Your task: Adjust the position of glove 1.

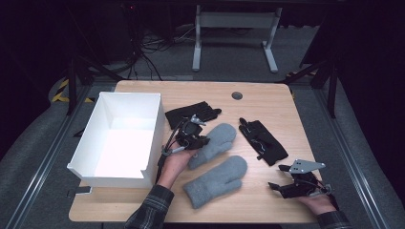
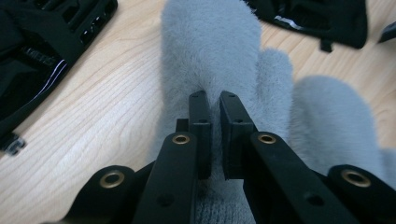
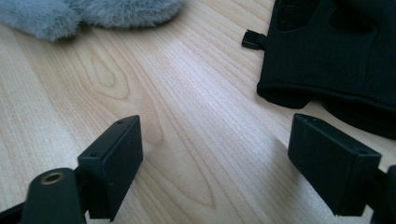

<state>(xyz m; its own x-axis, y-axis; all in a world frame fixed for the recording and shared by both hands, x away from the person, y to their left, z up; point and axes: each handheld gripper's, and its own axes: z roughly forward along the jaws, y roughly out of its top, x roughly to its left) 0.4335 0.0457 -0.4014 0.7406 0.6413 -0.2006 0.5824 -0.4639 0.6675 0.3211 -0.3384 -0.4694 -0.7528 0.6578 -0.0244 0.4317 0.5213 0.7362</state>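
high view: your left gripper (image 1: 204, 141) pinches the upper grey mitten (image 1: 213, 144); right gripper (image 1: 277, 187) gapes idle; white box (image 1: 157, 125) empty, all gloves remain.

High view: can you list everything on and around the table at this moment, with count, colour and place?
Mittens: two, grey, fluffy, table centre, one pinched at its cuff.
Gloves: two, black, one behind the mittens, one to their right.
Box: one, white, open, table's left side.
Table: one, light wood.
Desk frame: one, white, on the floor behind.
Left gripper: black, closed on the farther mitten.
Right gripper: black, open, near right corner.
Sleeves: two, plaid, bottom edge.
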